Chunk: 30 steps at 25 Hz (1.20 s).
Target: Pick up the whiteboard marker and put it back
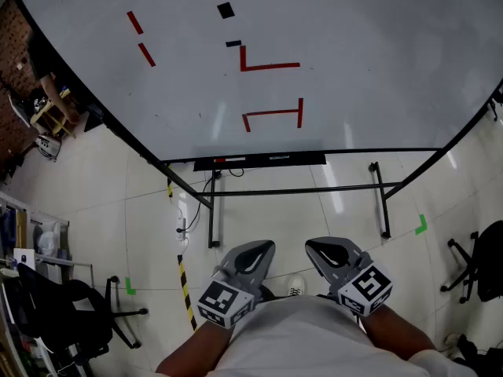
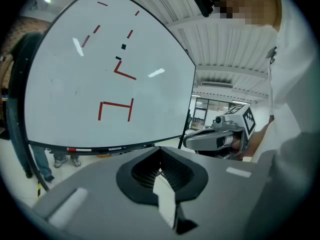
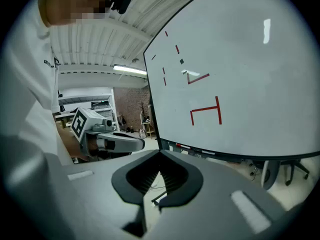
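Note:
The whiteboard (image 1: 354, 69) carries red line marks, and a black tray (image 1: 302, 160) runs along its lower edge. A whiteboard marker with a red end (image 1: 224, 161) lies on the tray; it also shows in the left gripper view as the marker (image 2: 75, 149) and in the right gripper view as the marker (image 3: 179, 145). My left gripper (image 1: 263, 250) and right gripper (image 1: 316, 247) hang side by side close to my body, well short of the board. Both are shut with nothing between the jaws, as seen on the left gripper (image 2: 160, 153) and the right gripper (image 3: 160, 155).
The board's black stand legs (image 1: 379, 199) reach out over the tiled floor. A cable and a yellow-black tape strip (image 1: 185, 289) lie at the left. Office chairs stand at the lower left (image 1: 71, 312) and right edge (image 1: 483, 261). Shelving (image 1: 47, 108) is at the far left.

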### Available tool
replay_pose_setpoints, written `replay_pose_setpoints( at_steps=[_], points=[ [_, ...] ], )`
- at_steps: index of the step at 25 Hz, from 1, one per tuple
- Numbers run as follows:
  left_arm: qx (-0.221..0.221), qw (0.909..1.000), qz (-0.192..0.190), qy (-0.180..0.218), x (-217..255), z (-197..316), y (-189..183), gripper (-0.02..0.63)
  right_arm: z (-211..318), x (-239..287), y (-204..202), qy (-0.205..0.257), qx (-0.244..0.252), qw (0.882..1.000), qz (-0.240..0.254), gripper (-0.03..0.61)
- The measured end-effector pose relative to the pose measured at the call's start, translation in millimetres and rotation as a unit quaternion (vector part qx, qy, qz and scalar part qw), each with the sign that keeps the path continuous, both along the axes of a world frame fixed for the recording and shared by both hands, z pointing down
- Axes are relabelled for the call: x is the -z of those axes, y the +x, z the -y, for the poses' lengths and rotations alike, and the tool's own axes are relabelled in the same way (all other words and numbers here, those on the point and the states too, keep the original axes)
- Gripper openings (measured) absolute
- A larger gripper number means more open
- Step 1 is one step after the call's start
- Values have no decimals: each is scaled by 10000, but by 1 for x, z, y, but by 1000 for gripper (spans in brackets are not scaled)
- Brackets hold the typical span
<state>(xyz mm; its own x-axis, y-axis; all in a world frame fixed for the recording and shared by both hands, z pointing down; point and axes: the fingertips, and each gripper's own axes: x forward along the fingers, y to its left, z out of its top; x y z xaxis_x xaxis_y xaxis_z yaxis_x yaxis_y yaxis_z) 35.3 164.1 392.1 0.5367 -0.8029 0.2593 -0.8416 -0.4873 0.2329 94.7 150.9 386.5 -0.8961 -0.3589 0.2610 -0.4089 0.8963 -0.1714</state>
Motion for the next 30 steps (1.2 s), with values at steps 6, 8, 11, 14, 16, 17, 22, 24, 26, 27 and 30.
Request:
replay_pose_setpoints(
  at_steps=[6,8,11,14,16,17,22,24,26,27,30],
  points=[
    [173,9997,44,-148,-6,3,-2,17,6,-11,3,-144,121,9998,-5,2],
    [218,9996,41,-191,-8,7,-8,17,10,-13,-2,-182,148,9997,-1,2],
    [189,9995,10,-234,-13,17,-16,17,22,-17,-12,-210,135,9997,-23,2],
    [75,9996,-46,-266,-17,32,-26,17,37,-21,-27,-226,82,9997,-96,2],
    [-15,9996,-85,-260,-18,47,-37,17,48,-25,-38,-269,15,9995,-148,2],
    [-63,9996,-94,-240,-18,56,-44,17,55,-26,-44,-287,-29,9994,-178,2],
    [-404,9991,19,-128,-12,103,-81,17,90,-22,-76,-253,-311,9987,-299,2],
    [-555,9984,93,-49,-9,119,-94,17,103,-18,-90,-208,-442,9984,-301,2],
    [-711,9973,174,81,-6,133,-107,17,113,-16,-102,-186,-605,9974,-331,2],
    [-800,9965,216,131,-5,139,-112,17,118,-15,-108,-182,-684,9969,-351,2],
    [-1046,9939,303,154,-5,151,-128,17,130,-15,-126,-162,-869,9953,-403,2]
  ],
)
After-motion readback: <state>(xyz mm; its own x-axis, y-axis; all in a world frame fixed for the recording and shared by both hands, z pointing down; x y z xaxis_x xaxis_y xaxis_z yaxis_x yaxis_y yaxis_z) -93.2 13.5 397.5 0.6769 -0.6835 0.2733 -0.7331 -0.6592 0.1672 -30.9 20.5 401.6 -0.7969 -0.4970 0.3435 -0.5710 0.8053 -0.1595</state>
